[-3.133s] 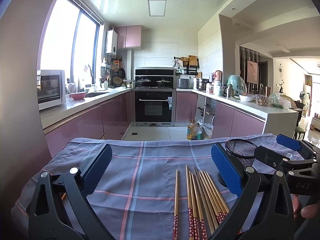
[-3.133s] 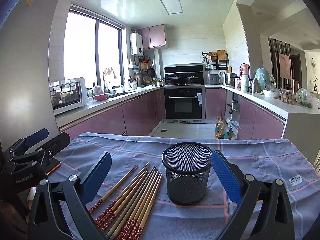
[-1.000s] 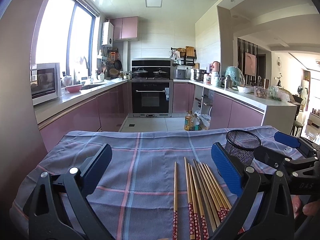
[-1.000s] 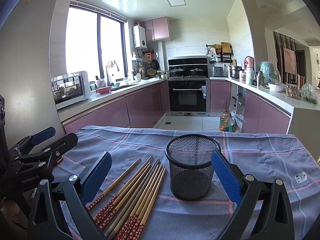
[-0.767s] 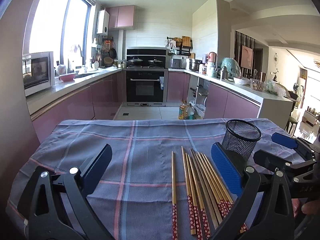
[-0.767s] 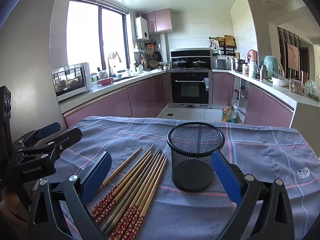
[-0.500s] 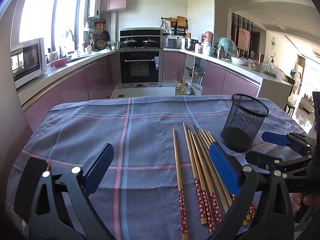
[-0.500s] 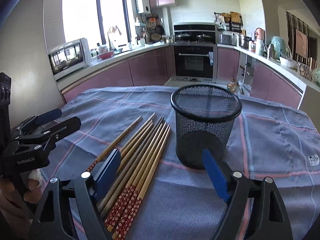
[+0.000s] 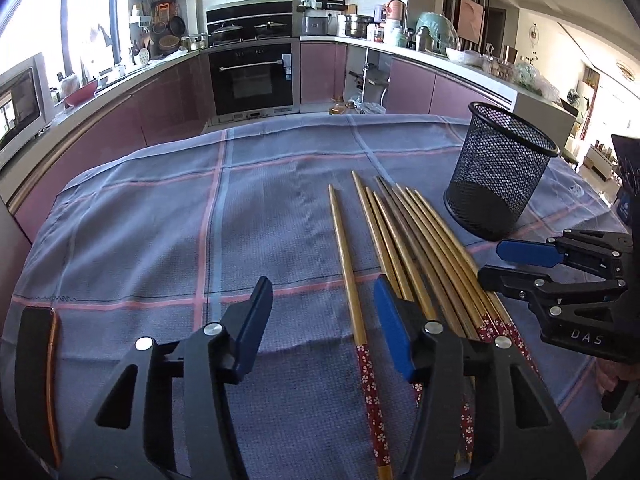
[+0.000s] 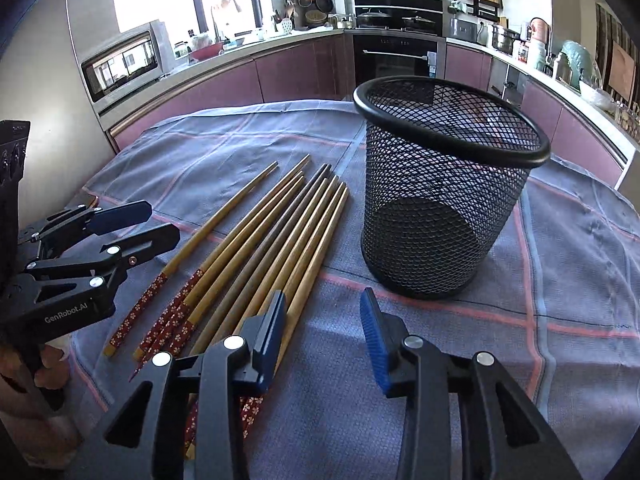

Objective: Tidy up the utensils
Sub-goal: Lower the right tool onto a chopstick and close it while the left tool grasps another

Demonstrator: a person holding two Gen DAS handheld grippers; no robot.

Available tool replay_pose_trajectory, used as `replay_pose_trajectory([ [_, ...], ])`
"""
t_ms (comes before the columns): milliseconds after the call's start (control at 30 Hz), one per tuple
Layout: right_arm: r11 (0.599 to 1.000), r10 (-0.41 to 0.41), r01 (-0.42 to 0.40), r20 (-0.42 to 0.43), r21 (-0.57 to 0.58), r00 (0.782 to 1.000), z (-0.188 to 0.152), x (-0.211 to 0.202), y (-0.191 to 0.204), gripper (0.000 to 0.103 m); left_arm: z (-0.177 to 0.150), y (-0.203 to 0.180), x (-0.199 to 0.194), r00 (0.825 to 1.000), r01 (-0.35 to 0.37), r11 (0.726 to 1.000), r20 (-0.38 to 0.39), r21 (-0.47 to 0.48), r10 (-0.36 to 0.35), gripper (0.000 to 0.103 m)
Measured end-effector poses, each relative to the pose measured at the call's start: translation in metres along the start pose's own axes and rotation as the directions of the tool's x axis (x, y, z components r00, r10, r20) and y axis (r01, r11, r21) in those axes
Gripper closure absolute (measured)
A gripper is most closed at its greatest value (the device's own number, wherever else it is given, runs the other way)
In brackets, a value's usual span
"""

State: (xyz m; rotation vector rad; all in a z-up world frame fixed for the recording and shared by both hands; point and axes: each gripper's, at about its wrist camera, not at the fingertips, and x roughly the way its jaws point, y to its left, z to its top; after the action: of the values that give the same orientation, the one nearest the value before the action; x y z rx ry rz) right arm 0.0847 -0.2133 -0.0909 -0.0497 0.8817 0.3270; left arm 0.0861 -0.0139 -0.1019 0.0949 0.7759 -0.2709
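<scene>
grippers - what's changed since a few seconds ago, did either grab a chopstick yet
Both have come down and tilted toward the cloth, and their jaws are closing. The left gripper now has the lone chopstick between its jaws; the right gripper is over bare cloth beside the bundle. Neither holds anything yet. The chopsticks and mesh cup have not moved; the cup is empty.

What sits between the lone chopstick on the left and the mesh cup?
The bundle of chopsticks lies side by side between the lone chopstick and the mesh cup, with bare cloth either side; both views show it.
</scene>
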Motion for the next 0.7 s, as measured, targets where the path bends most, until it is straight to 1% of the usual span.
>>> replay_pose_trajectory([
  [100,1.0,0.001,-0.001,-0.011,0.004,1.0,0.002,0.001,-0.004,0.068,0.0,-0.001,0.009,0.999,0.021,1.0,-0.036,0.006,-0.02,0.063],
  [200,1.0,-0.004,0.004,-0.032,-0.008,0.999,0.002,0.004,-0.005,0.069,0.0,0.0,0.016,0.997,0.042,0.999,-0.07,0.0,-0.042,0.067],
  [367,0.999,-0.002,0.001,-0.038,-0.032,0.999,0.007,0.008,-0.002,0.073,0.007,0.0,0.026,0.993,0.064,0.998,-0.103,0.002,-0.063,0.069],
  [433,1.0,0.008,-0.009,-0.036,-0.027,0.999,0.01,0.011,-0.004,0.073,0.012,-0.001,0.032,0.992,0.056,0.998,-0.115,0.009,-0.054,0.069],
  [533,1.0,0.028,-0.028,-0.032,-0.005,0.999,0.013,0.014,-0.007,0.08,0.018,-0.002,0.04,0.991,0.052,0.999,-0.121,0.014,-0.05,0.071],
  [567,0.999,0.034,-0.034,-0.031,0.004,0.999,0.014,0.015,-0.009,0.085,0.02,-0.003,0.043,0.991,0.049,0.999,-0.123,0.011,-0.047,0.074],
  [600,0.999,0.044,-0.044,-0.031,0.01,0.999,0.014,0.015,-0.009,0.09,0.022,-0.004,0.043,0.991,0.051,0.999,-0.125,0.011,-0.05,0.079],
  [633,0.998,0.054,-0.053,-0.029,0.019,0.998,0.014,0.015,-0.01,0.091,0.023,-0.005,0.045,0.991,0.055,0.998,-0.127,0.008,-0.054,0.083],
  [667,0.998,0.061,-0.061,-0.027,0.025,0.998,0.013,0.014,-0.011,0.092,0.025,-0.004,0.045,0.99,0.062,0.998,-0.13,0.001,-0.061,0.091],
  [700,0.997,0.072,-0.071,-0.026,0.034,0.997,0.012,0.014,-0.012,0.095,0.026,-0.004,0.046,0.988,0.075,0.997,-0.134,-0.008,-0.075,0.095],
])
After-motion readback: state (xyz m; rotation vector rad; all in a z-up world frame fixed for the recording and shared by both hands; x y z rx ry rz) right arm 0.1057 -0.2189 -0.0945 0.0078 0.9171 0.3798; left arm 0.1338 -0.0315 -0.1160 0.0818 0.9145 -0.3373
